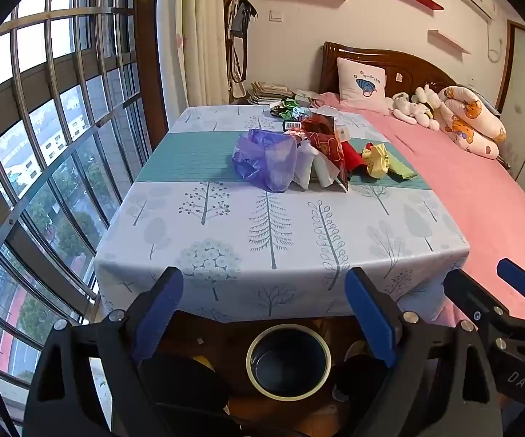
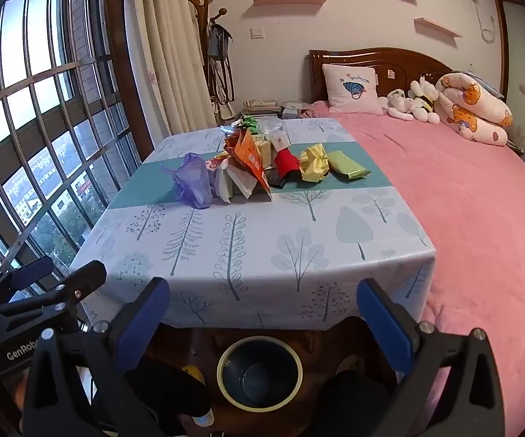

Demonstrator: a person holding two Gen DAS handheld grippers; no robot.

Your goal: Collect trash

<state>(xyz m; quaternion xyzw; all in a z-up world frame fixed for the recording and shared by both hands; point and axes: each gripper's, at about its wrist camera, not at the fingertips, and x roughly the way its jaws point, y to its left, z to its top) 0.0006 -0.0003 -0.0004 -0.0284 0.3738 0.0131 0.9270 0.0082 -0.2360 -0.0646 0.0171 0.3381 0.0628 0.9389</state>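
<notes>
The table lies ahead of both tools, and all the trash is on it, in one heap on the green band far in front of the tips, so I judge the task has not really begun. The bin stands on the floor just below and between the fingers of each tool, and it looks empty inside. In the heap, the purple bag is the biggest piece and lies ahead, a little left of the rest. Next to it is an orange wrapper, then white paper, a red piece, a yellow wrapper and a green packet toward the right. The left tool is spread wide and holds nothing. The right tool is also spread wide and empty. Every piece still has to go into the bin.
</notes>
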